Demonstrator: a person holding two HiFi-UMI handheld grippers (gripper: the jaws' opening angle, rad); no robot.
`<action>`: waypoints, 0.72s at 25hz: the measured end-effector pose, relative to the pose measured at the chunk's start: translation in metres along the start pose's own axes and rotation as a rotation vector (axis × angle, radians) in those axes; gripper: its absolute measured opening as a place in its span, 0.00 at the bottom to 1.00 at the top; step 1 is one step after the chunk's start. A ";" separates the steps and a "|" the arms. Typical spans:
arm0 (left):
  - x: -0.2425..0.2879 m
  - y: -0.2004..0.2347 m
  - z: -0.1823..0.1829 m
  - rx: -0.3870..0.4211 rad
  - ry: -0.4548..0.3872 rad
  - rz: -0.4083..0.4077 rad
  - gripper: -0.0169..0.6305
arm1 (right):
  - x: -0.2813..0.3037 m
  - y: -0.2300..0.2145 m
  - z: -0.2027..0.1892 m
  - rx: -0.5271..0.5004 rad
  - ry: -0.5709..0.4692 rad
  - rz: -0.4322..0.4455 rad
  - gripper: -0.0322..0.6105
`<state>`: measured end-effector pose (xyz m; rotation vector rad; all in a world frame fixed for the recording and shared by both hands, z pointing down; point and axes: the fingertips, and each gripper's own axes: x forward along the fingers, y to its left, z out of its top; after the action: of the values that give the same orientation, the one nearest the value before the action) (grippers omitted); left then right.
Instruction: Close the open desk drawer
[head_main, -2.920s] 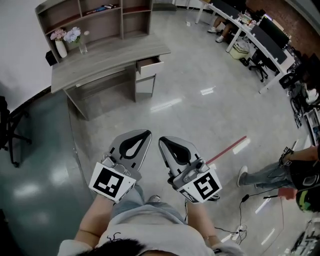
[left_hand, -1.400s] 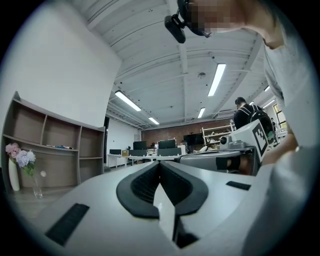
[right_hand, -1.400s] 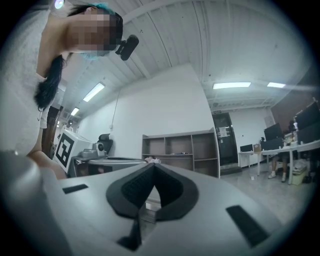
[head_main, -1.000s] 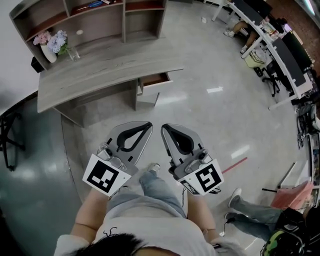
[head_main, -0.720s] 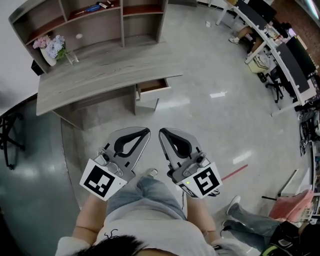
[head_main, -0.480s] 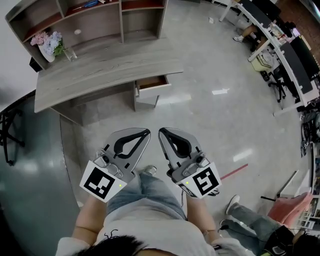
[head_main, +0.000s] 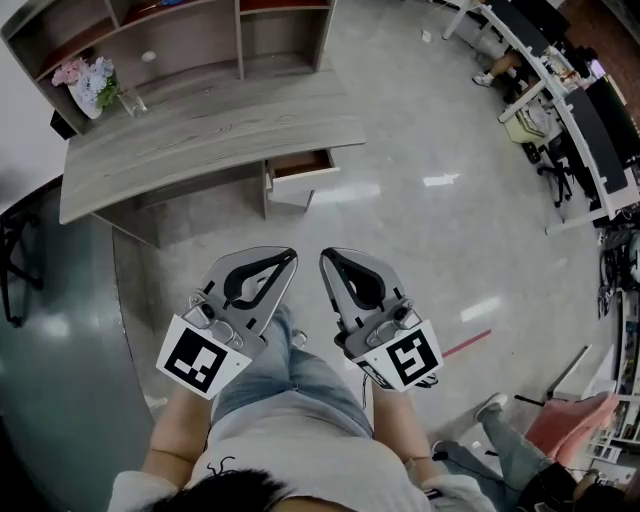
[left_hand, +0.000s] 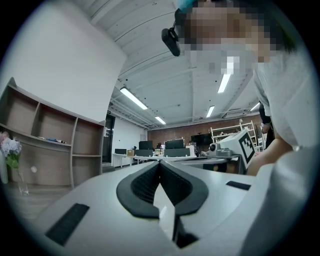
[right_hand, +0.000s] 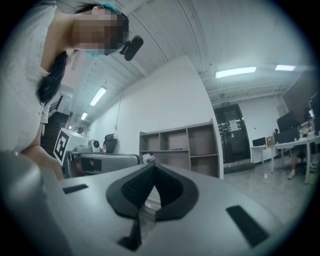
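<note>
The grey wooden desk (head_main: 200, 135) stands ahead on the floor, and its top drawer (head_main: 300, 164) at the right end is pulled out, showing a reddish-brown inside. My left gripper (head_main: 288, 254) and right gripper (head_main: 326, 256) hang side by side over the floor, well short of the desk and pointing toward it. Both are shut with nothing between their jaws. Seen from its own camera, the left gripper (left_hand: 160, 163) has its black pads closed together, and so does the right gripper (right_hand: 152, 165). The drawer is hidden in both gripper views.
A shelf unit (head_main: 190, 30) rises behind the desk, with a flower vase (head_main: 85, 80) and a glass (head_main: 131, 101) on the desktop. A black chair (head_main: 15, 250) stands far left. Office desks with monitors (head_main: 565, 90) line the right. Another person's legs (head_main: 495, 425) are at lower right.
The desk and its open drawer have come nearer and lower in the head view as the person walked toward them. Both grippers stayed shut, side by side.
</note>
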<state>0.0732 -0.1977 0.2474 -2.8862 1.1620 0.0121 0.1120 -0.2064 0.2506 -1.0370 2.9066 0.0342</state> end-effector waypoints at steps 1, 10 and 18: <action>0.004 0.002 0.000 0.001 -0.003 0.000 0.04 | 0.002 -0.004 -0.001 -0.003 0.002 -0.002 0.06; 0.042 0.039 -0.015 -0.007 -0.007 -0.004 0.04 | 0.036 -0.045 -0.022 -0.004 0.011 -0.001 0.06; 0.073 0.077 -0.042 -0.033 -0.003 -0.002 0.04 | 0.076 -0.085 -0.059 0.018 0.028 0.013 0.06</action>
<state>0.0719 -0.3053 0.2863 -2.9149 1.1696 0.0359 0.1043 -0.3227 0.3048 -1.0238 2.9326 -0.0065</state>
